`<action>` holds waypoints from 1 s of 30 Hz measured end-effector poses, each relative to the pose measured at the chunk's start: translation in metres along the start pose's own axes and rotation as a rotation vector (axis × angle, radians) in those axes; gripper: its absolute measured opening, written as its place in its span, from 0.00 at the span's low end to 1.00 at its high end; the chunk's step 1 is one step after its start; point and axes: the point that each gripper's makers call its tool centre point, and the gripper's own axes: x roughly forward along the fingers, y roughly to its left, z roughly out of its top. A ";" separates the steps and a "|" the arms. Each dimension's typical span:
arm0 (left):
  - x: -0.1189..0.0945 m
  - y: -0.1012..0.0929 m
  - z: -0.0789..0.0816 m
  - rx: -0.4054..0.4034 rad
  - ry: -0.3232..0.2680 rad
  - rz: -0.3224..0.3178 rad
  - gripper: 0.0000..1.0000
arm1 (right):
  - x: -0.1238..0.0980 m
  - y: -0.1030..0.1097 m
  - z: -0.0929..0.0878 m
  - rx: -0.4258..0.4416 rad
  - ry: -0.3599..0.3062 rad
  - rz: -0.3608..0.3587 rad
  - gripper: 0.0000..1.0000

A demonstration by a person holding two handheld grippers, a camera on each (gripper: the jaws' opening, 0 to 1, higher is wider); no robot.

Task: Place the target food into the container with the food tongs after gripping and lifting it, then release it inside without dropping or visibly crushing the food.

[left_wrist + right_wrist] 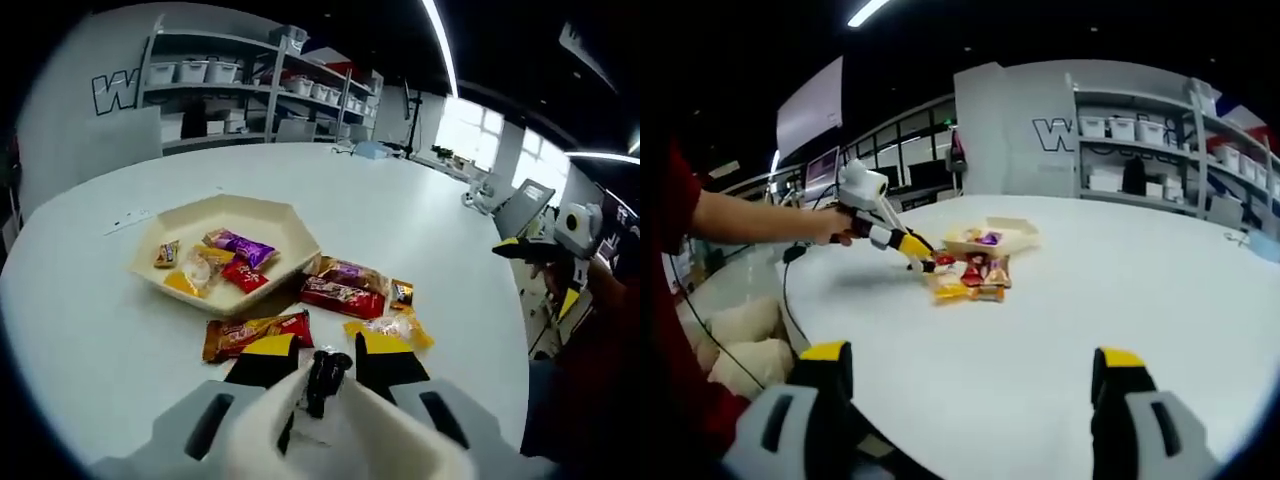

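Observation:
My left gripper (325, 358) is shut on the cream food tongs (300, 420), whose black tips (326, 376) meet just above the table; whether they pinch anything is unclear. Ahead lies a cream hexagonal container (272, 208) holding several wrapped sweets, one of them purple (240, 245). Loose packets lie between it and the tips: a brown-orange bar (255, 335), a red bar (342, 297), a yellow sweet (395, 328). In the right gripper view, a person's hand holds the left gripper (915, 245) over the food pile (970, 278) by the container (1005, 232). My right gripper (972, 375) is open and holds nothing.
The round white table (1120, 300) drops off near my right gripper, with pale sacks (740, 345) and a cable on the floor to the left. Shelves of white bins (215, 75) stand behind. The right gripper (560, 245) hovers past the table's right edge.

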 end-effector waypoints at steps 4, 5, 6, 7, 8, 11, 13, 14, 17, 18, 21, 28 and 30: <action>-0.006 -0.007 0.001 -0.021 -0.020 -0.013 0.21 | 0.000 0.000 0.001 0.002 -0.004 0.001 0.99; -0.007 -0.008 0.000 -0.023 -0.018 -0.014 0.21 | 0.000 0.000 0.000 0.002 -0.004 0.001 0.99; -0.008 -0.010 0.000 -0.021 -0.021 -0.014 0.21 | 0.001 0.001 0.000 0.004 -0.005 0.002 0.99; -0.010 -0.016 0.000 -0.017 -0.027 -0.019 0.21 | 0.001 0.001 0.000 0.004 -0.004 0.004 0.99; -0.011 -0.017 0.000 -0.017 -0.025 -0.020 0.21 | 0.001 0.001 -0.001 0.003 -0.002 0.005 0.99; -0.016 -0.017 0.001 -0.016 -0.030 -0.018 0.21 | 0.002 0.003 -0.001 0.000 0.000 0.011 0.99; -0.019 -0.012 0.004 -0.014 -0.037 -0.012 0.21 | 0.003 0.005 0.000 -0.001 -0.003 0.014 0.99; -0.021 -0.010 0.006 -0.019 -0.045 -0.008 0.21 | 0.003 0.005 0.001 -0.002 -0.005 0.015 0.99; -0.026 -0.004 0.011 -0.027 -0.057 0.001 0.21 | 0.004 0.006 0.002 -0.001 -0.009 0.017 0.99; -0.027 -0.004 0.011 -0.029 -0.059 0.003 0.21 | 0.004 0.006 0.001 -0.002 -0.009 0.018 0.99; -0.029 0.001 0.013 -0.032 -0.063 0.014 0.21 | 0.004 0.008 0.001 -0.003 -0.009 0.020 0.99; -0.027 0.007 0.013 -0.050 -0.066 0.019 0.21 | 0.001 0.006 0.000 -0.002 -0.010 0.012 0.99; -0.023 0.009 0.006 -0.041 -0.047 0.026 0.21 | 0.000 0.006 0.000 -0.002 -0.008 0.011 0.99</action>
